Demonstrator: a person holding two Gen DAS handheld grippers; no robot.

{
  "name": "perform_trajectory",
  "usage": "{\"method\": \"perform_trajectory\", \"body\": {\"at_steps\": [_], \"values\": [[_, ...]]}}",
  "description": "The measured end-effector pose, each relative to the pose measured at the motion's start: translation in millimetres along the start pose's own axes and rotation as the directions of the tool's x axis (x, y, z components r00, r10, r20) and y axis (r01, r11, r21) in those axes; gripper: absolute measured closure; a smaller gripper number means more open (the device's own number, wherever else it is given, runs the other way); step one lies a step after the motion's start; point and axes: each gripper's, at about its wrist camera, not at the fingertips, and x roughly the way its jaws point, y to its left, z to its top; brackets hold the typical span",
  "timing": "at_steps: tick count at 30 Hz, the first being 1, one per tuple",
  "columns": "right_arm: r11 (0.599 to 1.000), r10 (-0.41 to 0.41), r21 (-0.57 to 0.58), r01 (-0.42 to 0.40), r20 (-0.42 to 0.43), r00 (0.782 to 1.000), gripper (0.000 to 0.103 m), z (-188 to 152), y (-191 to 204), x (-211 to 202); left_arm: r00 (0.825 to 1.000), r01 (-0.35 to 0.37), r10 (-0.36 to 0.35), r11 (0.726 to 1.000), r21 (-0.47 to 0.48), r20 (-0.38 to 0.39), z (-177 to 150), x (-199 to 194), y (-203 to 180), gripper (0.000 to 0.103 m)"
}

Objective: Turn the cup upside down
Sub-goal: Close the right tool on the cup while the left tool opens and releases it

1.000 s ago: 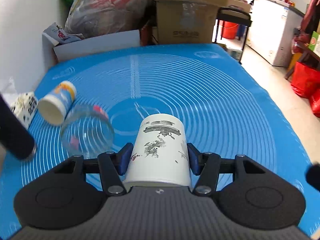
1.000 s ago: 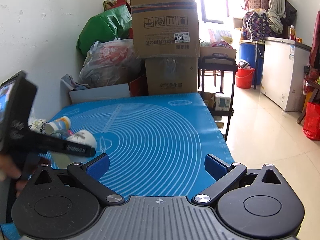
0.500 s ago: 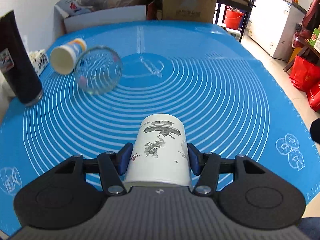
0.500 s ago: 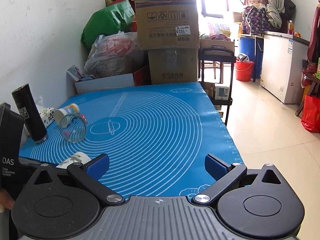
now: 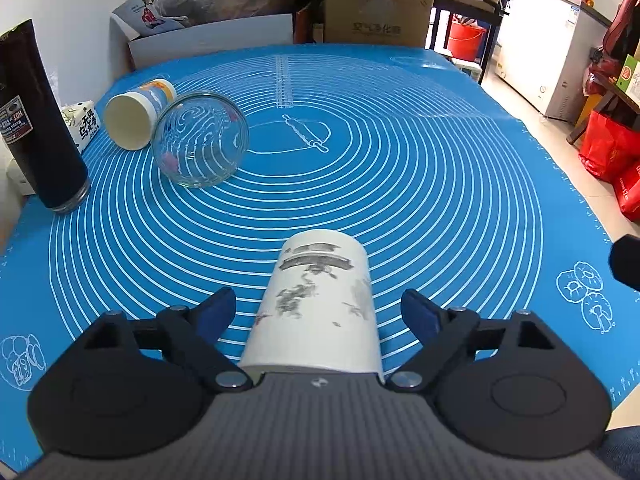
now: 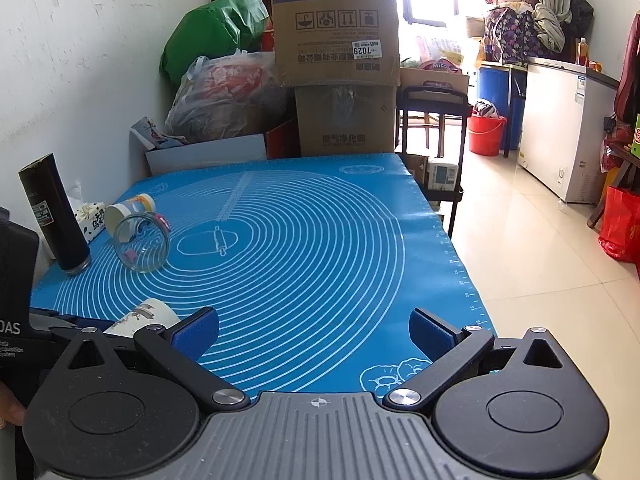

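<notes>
A white cup with grey ink markings (image 5: 320,300) stands between the fingers of my left gripper (image 5: 319,312), near the front of the blue mat (image 5: 400,168). Its closed base faces up. The jaws are open and stand clear of the cup on both sides. The cup also shows in the right wrist view (image 6: 140,318), at the lower left beside the left gripper's body. My right gripper (image 6: 314,336) is open and empty above the mat's front right part.
A clear glass (image 5: 200,144) and a white and yellow cup (image 5: 138,118) lie on their sides at the mat's left. A tall black bottle (image 5: 38,128) stands at the left edge beside a tissue pack (image 5: 82,122). Boxes and bags stand behind the table.
My left gripper has opened and let go of the white cup. It has also drawn back towards the mat's front edge. The right gripper has hardly moved.
</notes>
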Motion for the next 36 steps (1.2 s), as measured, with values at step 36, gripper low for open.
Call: {"method": "perform_trajectory", "body": {"at_steps": [36], "values": [[0.977, 0.214, 0.081, -0.198, -0.357, 0.910, 0.011, 42, 102, 93, 0.972, -0.179, 0.195, 0.976, -0.123, 0.135, -11, -53, 130, 0.007]]}}
